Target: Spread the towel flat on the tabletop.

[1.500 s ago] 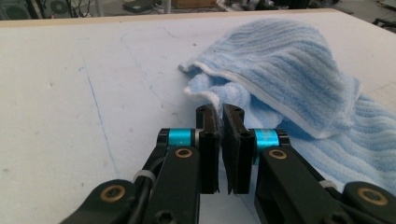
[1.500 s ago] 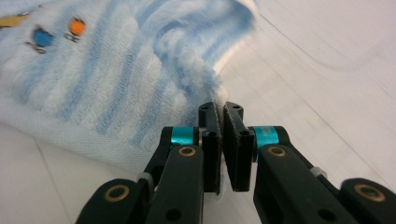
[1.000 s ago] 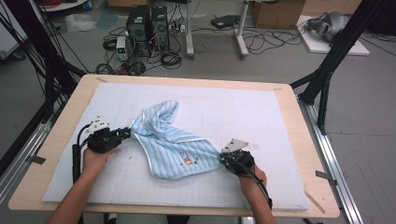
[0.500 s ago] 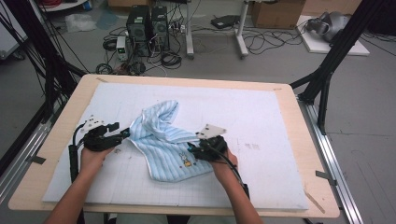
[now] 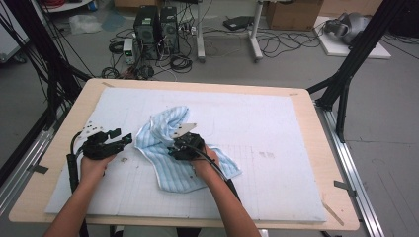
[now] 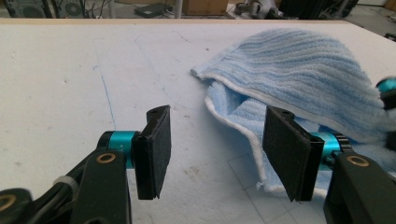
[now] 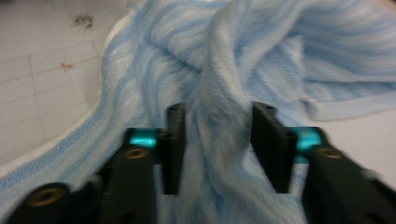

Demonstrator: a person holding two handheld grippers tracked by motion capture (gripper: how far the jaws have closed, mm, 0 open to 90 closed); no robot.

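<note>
The striped blue towel (image 5: 170,148) lies crumpled on the white mat of the desk (image 5: 306,123), and the work in hand seems to be folding it. The right claw (image 7: 217,140) has carried its fold leftward across the towel since the earlier frame; its jaws have just been closing, with a ridge of cloth between them. The left claw (image 6: 215,149), now open and empty, has let the cloth go and rests just beside the towel's edge. Next, I think, the fold must be laid flat.

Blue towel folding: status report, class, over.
Left gripper open, empty, beside blue towel. Right gripper closing around a towel fold. Nothing in the way.
</note>
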